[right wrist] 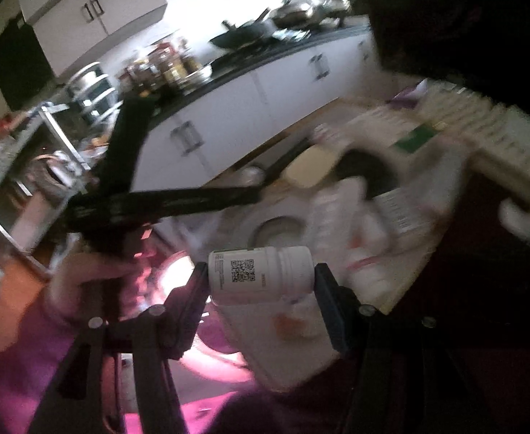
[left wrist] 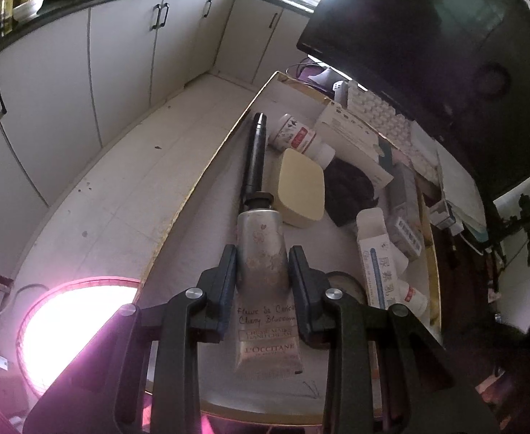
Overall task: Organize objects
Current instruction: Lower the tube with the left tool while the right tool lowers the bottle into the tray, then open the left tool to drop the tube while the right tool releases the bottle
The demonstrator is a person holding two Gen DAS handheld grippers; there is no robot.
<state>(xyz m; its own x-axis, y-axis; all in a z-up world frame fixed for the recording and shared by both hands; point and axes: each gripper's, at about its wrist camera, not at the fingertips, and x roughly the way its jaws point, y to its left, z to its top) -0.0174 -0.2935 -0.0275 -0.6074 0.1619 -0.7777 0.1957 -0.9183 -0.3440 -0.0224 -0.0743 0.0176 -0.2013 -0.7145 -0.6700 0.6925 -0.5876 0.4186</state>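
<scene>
In the left wrist view my left gripper (left wrist: pixel 263 253) is shut on a silver hand cream tube (left wrist: pixel 261 238), cap pointing away, over a white table (left wrist: pixel 207 195) with a gold edge. Beyond the tube lie a black cylinder (left wrist: pixel 255 152), a pale yellow case (left wrist: pixel 301 191), a white bottle with a red label (left wrist: pixel 299 137) and a white box with blue print (left wrist: pixel 373 256). In the blurred right wrist view my right gripper (right wrist: pixel 261 273) is shut on a white pill bottle (right wrist: pixel 261 275), held sideways by its ends. The other gripper's black frame (right wrist: pixel 149 202) crosses the left of that view.
A dark monitor (left wrist: pixel 427 36) and a white keyboard (left wrist: pixel 384 115) stand at the table's far right. A black cloth (left wrist: pixel 351 191) lies among the boxes. A round glowing pink heater (left wrist: pixel 76 318) sits on the floor left of the table. White cabinets (left wrist: pixel 120 72) line the far wall.
</scene>
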